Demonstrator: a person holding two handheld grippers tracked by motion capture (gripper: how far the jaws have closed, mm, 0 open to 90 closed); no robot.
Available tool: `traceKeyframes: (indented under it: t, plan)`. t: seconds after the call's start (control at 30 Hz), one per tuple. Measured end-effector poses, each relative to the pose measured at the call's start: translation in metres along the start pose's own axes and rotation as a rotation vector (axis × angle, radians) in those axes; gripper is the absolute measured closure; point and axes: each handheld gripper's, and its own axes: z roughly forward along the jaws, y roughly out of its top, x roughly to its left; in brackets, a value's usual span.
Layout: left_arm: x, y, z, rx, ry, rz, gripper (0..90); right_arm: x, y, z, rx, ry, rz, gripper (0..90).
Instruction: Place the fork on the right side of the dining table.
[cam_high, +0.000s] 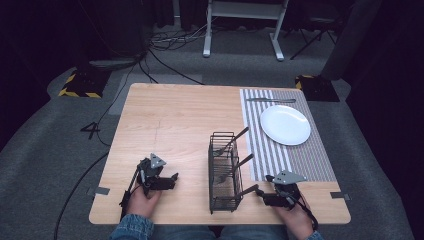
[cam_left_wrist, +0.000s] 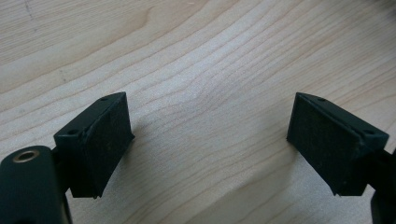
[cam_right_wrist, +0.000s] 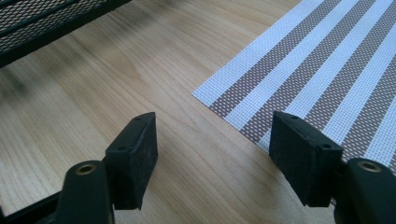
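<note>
Both grippers, left (cam_high: 173, 177) and right (cam_high: 259, 191), rest gaping and empty at lower frame; the cutlery caddy (cam_high: 223, 172) stands between. Judged best: grasp one utensil handle (cam_high: 241, 133) squarely.

— What did we see along the right gripper (cam_right_wrist: 212, 161)?

— We saw its two black jaws spread wide over the pale wooden table (cam_right_wrist: 116, 84), empty. A brown-and-white striped woven placemat (cam_right_wrist: 327, 60) lay at right, a black wire-mesh basket (cam_right_wrist: 42, 23) at upper left.
</note>
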Motion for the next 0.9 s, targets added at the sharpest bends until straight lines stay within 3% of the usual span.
traceKeyframes:
  t: [0.33, 0.53, 0.67, 0.9]
  plan:
    - [0.0, 0.0, 0.0, 0.0, 0.0, -0.001, 13.8, 0.0, 0.0, -0.001, 0.004, 0.009, 0.011, 39.6]
    - [0.0, 0.0, 0.0, 0.0, 0.0, -0.001, 13.8, 0.006, 0.005, -0.004, 0.045, 0.027, -0.001, 49.1]
    - [0.0, 0.0, 0.0, 0.0, 0.0, -0.001, 13.8, 0.009, 0.013, -0.014, 0.037, 0.07, 0.004, 51.3]
    - [0.0, 0.0, 0.0, 0.0, 0.0, -0.001, 13.8, 0.016, 0.027, -0.037, -0.005, 0.102, 0.012, 51.4]
